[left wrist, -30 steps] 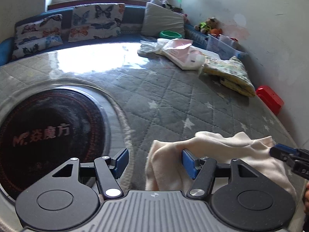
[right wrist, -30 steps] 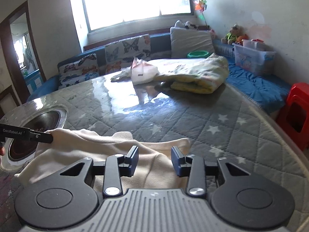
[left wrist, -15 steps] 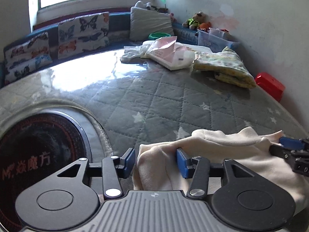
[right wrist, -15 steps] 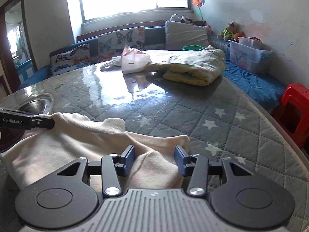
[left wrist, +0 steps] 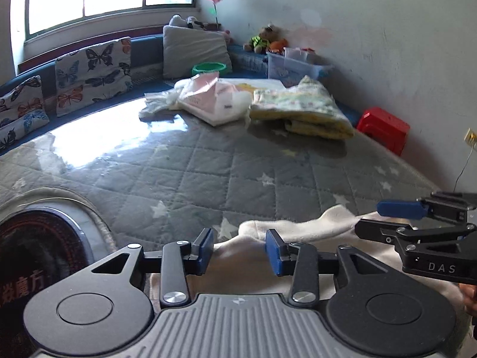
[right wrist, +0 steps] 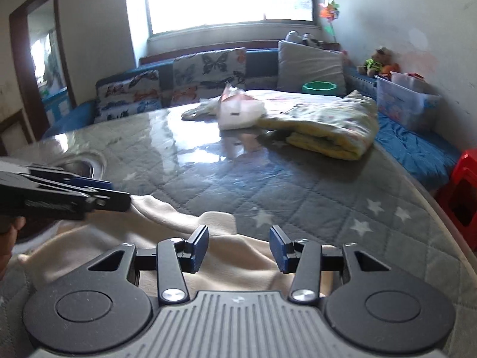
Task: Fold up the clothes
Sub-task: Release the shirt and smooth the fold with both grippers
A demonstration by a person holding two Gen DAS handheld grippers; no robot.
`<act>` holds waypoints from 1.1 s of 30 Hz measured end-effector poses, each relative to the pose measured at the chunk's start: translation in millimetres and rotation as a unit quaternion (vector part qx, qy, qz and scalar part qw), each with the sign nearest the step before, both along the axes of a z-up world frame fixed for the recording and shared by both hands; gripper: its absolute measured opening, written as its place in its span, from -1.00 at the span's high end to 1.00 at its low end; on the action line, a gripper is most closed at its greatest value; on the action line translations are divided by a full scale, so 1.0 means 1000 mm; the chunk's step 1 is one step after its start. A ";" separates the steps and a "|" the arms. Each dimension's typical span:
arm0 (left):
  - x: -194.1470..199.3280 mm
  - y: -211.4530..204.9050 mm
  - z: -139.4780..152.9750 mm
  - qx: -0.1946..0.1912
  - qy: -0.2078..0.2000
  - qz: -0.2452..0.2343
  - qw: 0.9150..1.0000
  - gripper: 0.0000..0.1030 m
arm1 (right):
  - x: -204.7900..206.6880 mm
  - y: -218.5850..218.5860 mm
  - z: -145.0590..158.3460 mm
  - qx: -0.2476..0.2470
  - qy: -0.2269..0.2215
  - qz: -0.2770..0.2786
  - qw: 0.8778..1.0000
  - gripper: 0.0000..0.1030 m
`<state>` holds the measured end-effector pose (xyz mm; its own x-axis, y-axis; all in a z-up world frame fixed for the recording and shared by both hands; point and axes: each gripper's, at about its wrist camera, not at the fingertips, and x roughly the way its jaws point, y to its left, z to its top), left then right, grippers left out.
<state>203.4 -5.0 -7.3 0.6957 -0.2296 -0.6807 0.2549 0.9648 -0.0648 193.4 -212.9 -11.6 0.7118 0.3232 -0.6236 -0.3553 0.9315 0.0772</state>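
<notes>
Cream fleece garment (right wrist: 98, 247) lies rumpled on grey quilted star-print table cover (left wrist: 244, 176), near edge. Left gripper (left wrist: 239, 249) and right gripper (right wrist: 237, 246) hover over it, jaws wide, likely lining up a grab.

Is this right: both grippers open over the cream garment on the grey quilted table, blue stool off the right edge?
One thing is wrong: the stool is red, as the left wrist view shows. The rest stands: left gripper and right gripper are open over the cream garment on the grey quilted table.
</notes>
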 end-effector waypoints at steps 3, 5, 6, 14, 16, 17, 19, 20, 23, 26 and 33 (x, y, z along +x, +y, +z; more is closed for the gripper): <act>0.006 -0.004 -0.006 0.012 -0.002 0.003 1.000 0.13 | 0.005 0.006 -0.006 -0.009 0.008 0.000 1.000 0.05; 0.008 -0.004 -0.007 0.012 -0.006 0.006 1.000 0.06 | 0.009 0.006 -0.009 -0.013 0.013 -0.006 1.000 -0.01; 0.008 -0.003 -0.007 0.009 -0.007 0.007 1.000 0.05 | 0.009 0.005 -0.008 -0.014 0.012 -0.007 1.000 -0.03; -0.025 0.001 0.010 0.006 -0.031 -0.004 1.000 0.03 | -0.013 0.010 0.004 -0.026 -0.010 0.023 0.999 -0.09; -0.036 0.002 0.012 0.007 -0.036 -0.009 0.999 0.02 | -0.020 0.015 0.002 -0.040 -0.018 0.035 0.998 -0.16; -0.041 0.002 0.013 0.009 -0.038 -0.012 0.999 0.02 | -0.020 0.018 -0.001 -0.048 -0.019 0.037 0.998 -0.16; -0.052 0.003 0.014 0.010 -0.039 -0.013 0.999 0.02 | -0.020 0.021 -0.005 -0.059 -0.018 0.037 0.997 -0.17; -0.056 0.005 0.013 0.009 -0.039 -0.012 0.999 0.02 | -0.020 0.022 -0.006 -0.060 -0.018 0.035 0.997 -0.18; -0.067 0.014 0.011 0.003 -0.036 -0.006 0.999 0.02 | -0.025 0.019 0.001 -0.045 -0.023 0.028 0.998 -0.19; -0.078 0.022 0.009 -0.003 -0.033 0.000 0.999 0.02 | -0.035 0.024 0.006 -0.045 -0.034 0.039 0.998 -0.32; -0.103 0.043 0.003 -0.018 -0.027 0.014 0.999 -0.10 | -0.066 0.035 0.010 -0.044 -0.041 0.072 0.996 -0.45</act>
<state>100.6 37.8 -3.8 0.7380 -0.2329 -0.6333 0.2321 0.9689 -0.0858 127.3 -177.7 -1.3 0.7115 0.3720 -0.5962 -0.4872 0.8725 -0.0370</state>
